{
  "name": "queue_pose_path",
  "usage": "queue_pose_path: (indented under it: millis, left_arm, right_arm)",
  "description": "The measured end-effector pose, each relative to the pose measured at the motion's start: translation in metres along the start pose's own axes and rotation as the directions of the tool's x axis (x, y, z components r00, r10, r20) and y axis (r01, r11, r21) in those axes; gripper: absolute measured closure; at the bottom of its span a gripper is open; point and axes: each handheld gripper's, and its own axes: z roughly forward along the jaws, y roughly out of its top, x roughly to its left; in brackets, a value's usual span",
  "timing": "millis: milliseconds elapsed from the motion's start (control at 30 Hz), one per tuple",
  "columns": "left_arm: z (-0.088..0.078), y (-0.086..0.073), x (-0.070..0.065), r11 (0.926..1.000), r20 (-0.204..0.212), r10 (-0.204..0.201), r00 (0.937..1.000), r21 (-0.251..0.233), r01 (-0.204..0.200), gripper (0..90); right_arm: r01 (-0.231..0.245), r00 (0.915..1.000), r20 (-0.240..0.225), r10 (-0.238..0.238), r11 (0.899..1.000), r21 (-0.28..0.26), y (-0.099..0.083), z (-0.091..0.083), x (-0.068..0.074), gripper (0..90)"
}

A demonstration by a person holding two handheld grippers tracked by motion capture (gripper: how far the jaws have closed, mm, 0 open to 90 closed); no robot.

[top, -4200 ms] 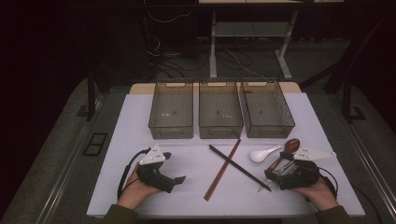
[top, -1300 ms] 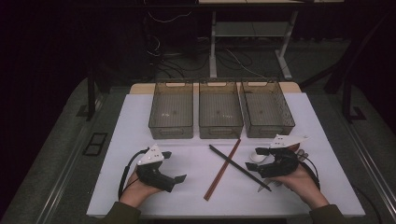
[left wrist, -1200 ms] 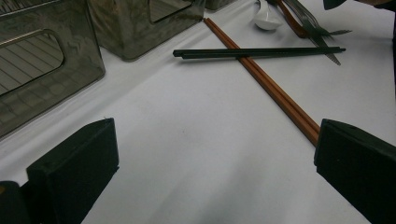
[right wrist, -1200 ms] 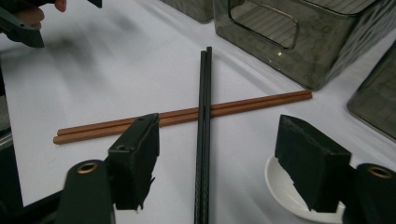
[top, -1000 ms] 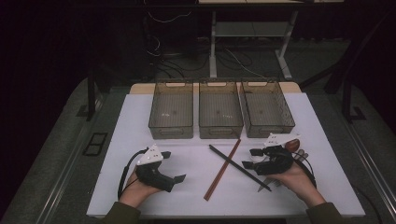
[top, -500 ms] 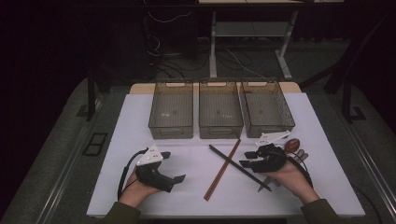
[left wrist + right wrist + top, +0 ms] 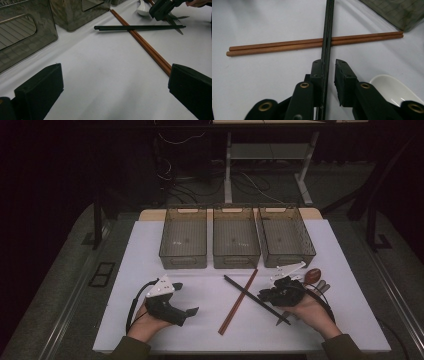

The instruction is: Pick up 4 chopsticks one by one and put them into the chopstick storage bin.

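A: Three bins (image 7: pixel 237 242) sit in a row at the far side of the surface (image 7: pixel 150 250), prob. one per kind of utensil, all look empty. Left gripper (image 7: pixel 186 306) rests near the front, jaws wide, nothing btwn them — parked, I'd say.

B: Right gripper (image 7: pixel 263 295)?

A: Jaws have just been closing round the black chopsticks (image 7: pixel 256 299), which lie crossed over the brown chopsticks (image 7: pixel 239 301) mid-surface. Top pair goes first, makes sense.

B: Gripped yet?

A: Right gripper view: black chopsticks (image 7: pixel 326 47) touch one pad, gap to the other. Narrow, not clamped. High view can't show that.

B: Anything else?

A: White spoon (image 7: pixel 392 88) just beside it; left gripper view adds a fork (image 7: pixel 177 18) behind the right gripper (image 7: pixel 160 11).
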Motion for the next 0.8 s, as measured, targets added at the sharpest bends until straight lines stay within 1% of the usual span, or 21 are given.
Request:
queue_pose_path:
  millis: [133, 167, 333, 633, 800]
  left_arm:
    - [0.000, 0.000, -0.001, 1.0000, 0.000, 0.003, 1.0000, 0.000, -0.003, 0.0]
    - [0.000, 0.000, -0.001, 1.0000, 0.001, 0.002, 1.0000, 0.000, -0.002, 0.0]
    - [0.000, 0.000, -0.001, 1.0000, 0.002, 0.002, 1.0000, 0.002, -0.002, 0.0]
    - [0.000, 0.000, 0.000, 1.0000, 0.003, 0.002, 1.0000, 0.003, -0.002, 0.0]
    - [0.000, 0.000, -0.001, 1.0000, 0.003, 0.003, 1.0000, 0.004, -0.003, 0.0]
  right_arm:
    - [0.005, 1.0000, -0.003, -0.005, 1.000, 0.009, 0.000, 0.002, 0.001, 79.2]
    - [0.012, 0.9999, 0.000, -0.012, 1.000, 0.023, -0.001, 0.003, 0.001, 79.4]
    - [0.017, 0.9998, 0.006, -0.017, 0.999, 0.048, -0.002, 0.007, 0.002, 81.4]
    - [0.012, 0.9999, 0.009, -0.012, 0.998, 0.054, -0.002, 0.009, 0.001, 81.5]
    - [0.019, 0.9997, 0.012, -0.020, 0.998, 0.064, -0.002, 0.011, 0.001, 81.6]
